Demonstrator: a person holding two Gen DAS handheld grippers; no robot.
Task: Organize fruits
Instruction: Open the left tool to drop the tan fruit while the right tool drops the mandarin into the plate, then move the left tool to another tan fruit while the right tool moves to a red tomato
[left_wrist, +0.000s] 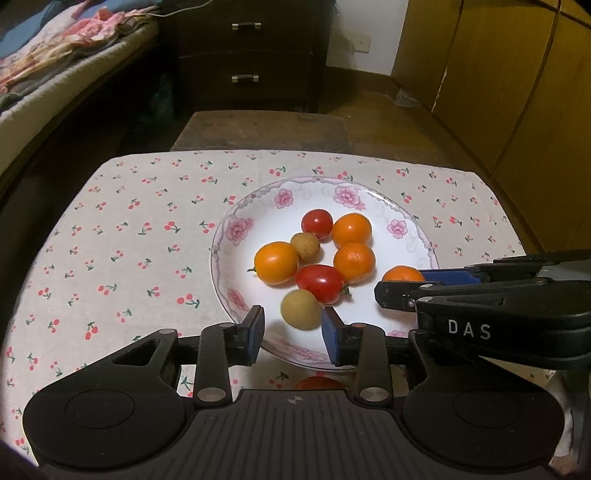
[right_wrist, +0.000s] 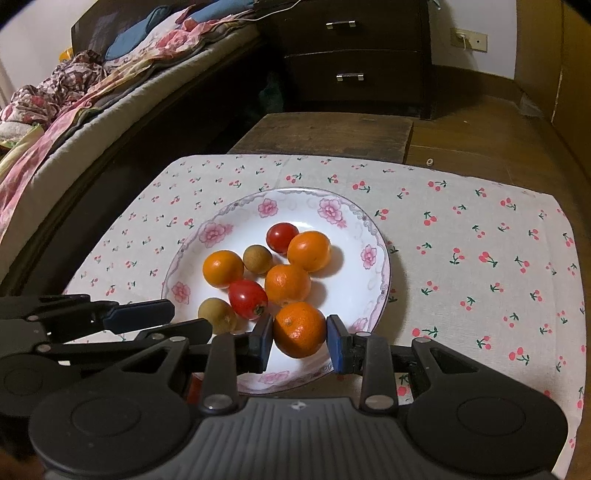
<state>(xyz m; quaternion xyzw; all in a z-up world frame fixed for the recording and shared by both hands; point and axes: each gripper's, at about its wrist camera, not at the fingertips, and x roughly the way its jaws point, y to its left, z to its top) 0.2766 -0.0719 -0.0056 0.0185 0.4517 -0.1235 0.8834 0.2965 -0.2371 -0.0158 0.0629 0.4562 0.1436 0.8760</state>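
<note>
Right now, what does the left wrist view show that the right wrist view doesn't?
Left wrist only: the left claw open around the near longan, with a gap beside its left pad. Right wrist only: the right claw shut on an orange over the near side of the plate. Both: the plate holding three more oranges, two tomatoes and a second longan.

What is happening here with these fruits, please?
A person works with two handheld grippers over a flowered plate of small fruits on a cherry-print cloth. The right gripper is shut on an orange fruit at the plate's near side. The left gripper has its pads on either side of a brown longan, not pressing on it.
</note>
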